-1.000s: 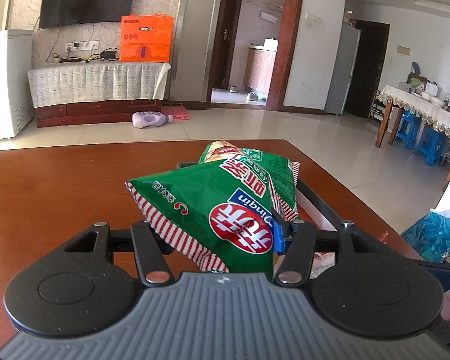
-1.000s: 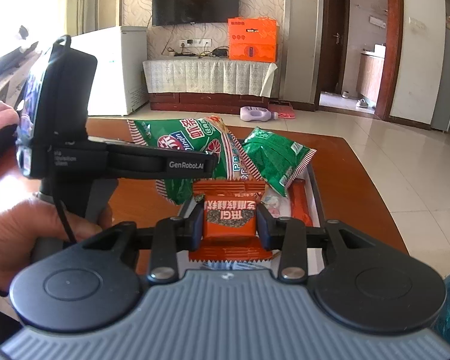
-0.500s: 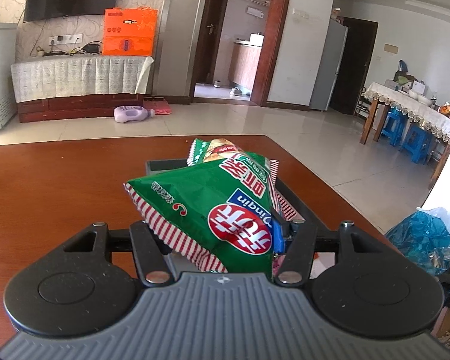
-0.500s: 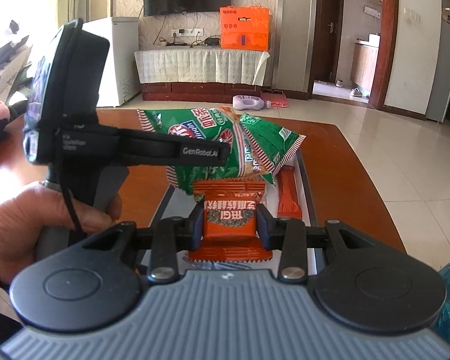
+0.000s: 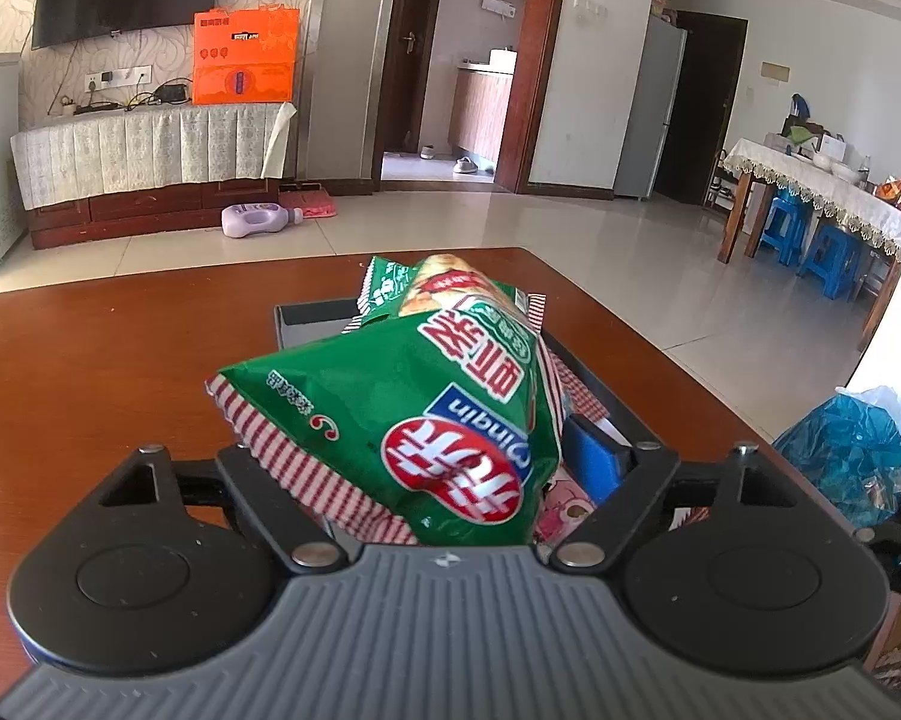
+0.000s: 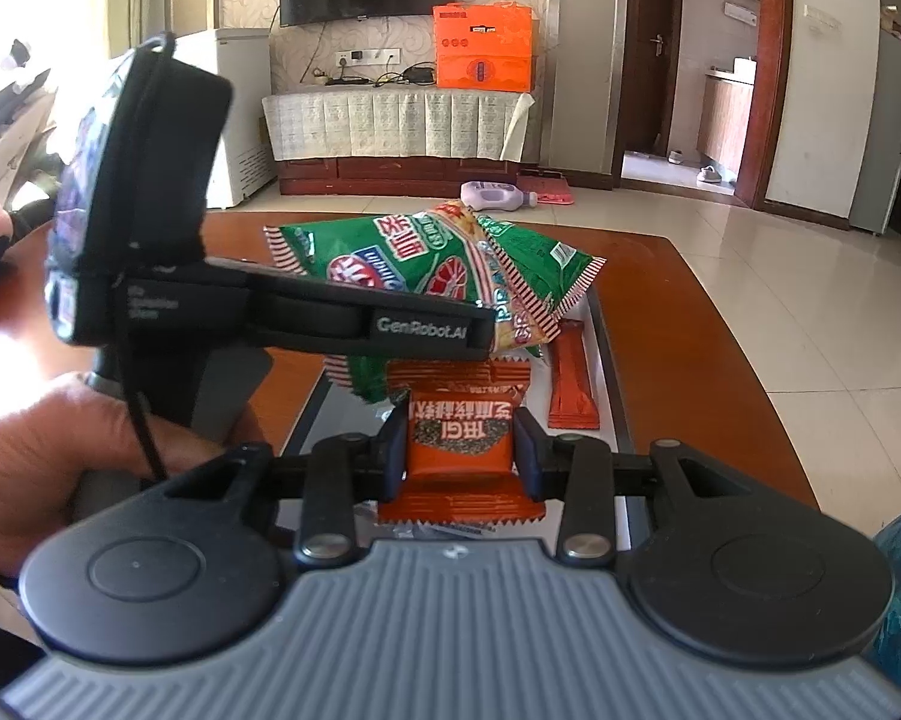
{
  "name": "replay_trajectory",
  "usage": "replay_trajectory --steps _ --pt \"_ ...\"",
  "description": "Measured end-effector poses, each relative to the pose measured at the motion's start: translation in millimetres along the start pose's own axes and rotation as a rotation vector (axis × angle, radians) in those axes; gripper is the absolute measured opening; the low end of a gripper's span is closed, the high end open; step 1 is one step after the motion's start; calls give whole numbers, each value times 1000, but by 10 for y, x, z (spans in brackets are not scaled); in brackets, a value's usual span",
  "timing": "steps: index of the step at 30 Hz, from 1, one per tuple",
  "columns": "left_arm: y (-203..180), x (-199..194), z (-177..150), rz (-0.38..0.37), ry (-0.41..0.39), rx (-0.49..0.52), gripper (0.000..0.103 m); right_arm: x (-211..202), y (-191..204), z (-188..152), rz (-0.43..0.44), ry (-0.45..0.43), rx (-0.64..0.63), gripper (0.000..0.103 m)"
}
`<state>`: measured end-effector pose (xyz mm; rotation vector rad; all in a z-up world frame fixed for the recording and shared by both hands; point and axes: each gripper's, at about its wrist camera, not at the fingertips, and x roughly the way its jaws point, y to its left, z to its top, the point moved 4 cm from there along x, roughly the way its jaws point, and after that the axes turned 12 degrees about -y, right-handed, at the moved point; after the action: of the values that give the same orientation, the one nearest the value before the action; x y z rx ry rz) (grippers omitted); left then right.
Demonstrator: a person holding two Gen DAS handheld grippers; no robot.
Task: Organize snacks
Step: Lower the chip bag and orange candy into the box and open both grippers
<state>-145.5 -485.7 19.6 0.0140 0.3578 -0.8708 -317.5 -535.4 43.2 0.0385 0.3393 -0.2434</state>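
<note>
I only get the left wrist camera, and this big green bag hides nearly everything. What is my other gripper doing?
Observer: The right gripper is shut on an orange snack packet, held just above the near end of the tray.
Child: Is anything orange already in the tray? I can't see any.
Observer: Yes. A long orange stick packet lies flat along the tray's right rim, just past the packet you hold.
</note>
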Motion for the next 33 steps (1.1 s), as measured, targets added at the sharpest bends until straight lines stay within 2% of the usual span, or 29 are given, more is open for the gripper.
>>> replay_trajectory --steps 10,16,23,33 --pt "102 -173 7 9 -16 24 88 126 -70 -14 -34 -1 21 39" --pt "154 -277 -25 17 -13 27 88 293 -186 1 -66 1 86 39" --pt "125 -350 -38 15 -15 23 88 468 -228 10 -90 -1 76 39" --pt "58 -320 -34 -56 -11 -14 87 806 -175 -40 -90 42 42 40"
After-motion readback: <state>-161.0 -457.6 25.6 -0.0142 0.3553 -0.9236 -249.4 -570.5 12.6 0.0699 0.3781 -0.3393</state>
